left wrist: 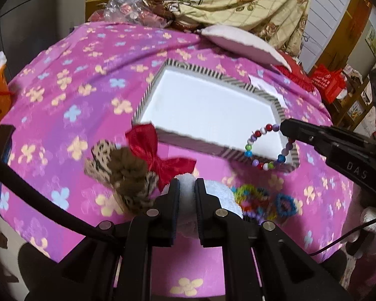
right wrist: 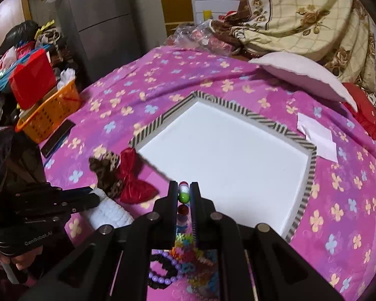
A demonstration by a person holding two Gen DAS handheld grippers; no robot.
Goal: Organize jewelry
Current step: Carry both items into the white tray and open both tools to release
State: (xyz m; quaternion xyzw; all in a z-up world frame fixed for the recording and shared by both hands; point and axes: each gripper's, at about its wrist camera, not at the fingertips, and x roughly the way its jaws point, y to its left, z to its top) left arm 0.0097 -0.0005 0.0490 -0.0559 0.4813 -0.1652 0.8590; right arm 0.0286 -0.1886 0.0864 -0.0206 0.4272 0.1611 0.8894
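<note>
Left gripper [left wrist: 187, 184]: one, two black fingers clenched on a white fluffy item [left wrist: 213, 195] lying on the pink floral bedspread [left wrist: 75, 62].

Right gripper [right wrist: 183, 188]: one, fingers clamped on a multicoloured bead bracelet [left wrist: 269, 148]. Left view shows it reaching in from the right edge, the bracelet hanging as a full loop over the tray's near right corner. Right view shows only three or four beads [right wrist: 183, 193] between the fingers.

Tray [right wrist: 163, 120]: one, white floor, striped rim, mid-bedspread.

Bows: two, touching, at the tray's near left corner; one red satin [left wrist: 158, 153], one leopard-print [left wrist: 127, 175].

Loom-band pieces [left wrist: 263, 200]: several, bright, blurred, beside the white item; count unclear.

Purple bead bracelet [right wrist: 163, 273] and black bead bracelet [right wrist: 163, 260]: one each, seen only under the right gripper.

Orange basket [right wrist: 50, 110]: one, off the bedspread's left edge.

White pillow [right wrist: 305, 75]: one, far right corner.

White paper [right wrist: 318, 135]: one, just beyond the tray's right rim.
</note>
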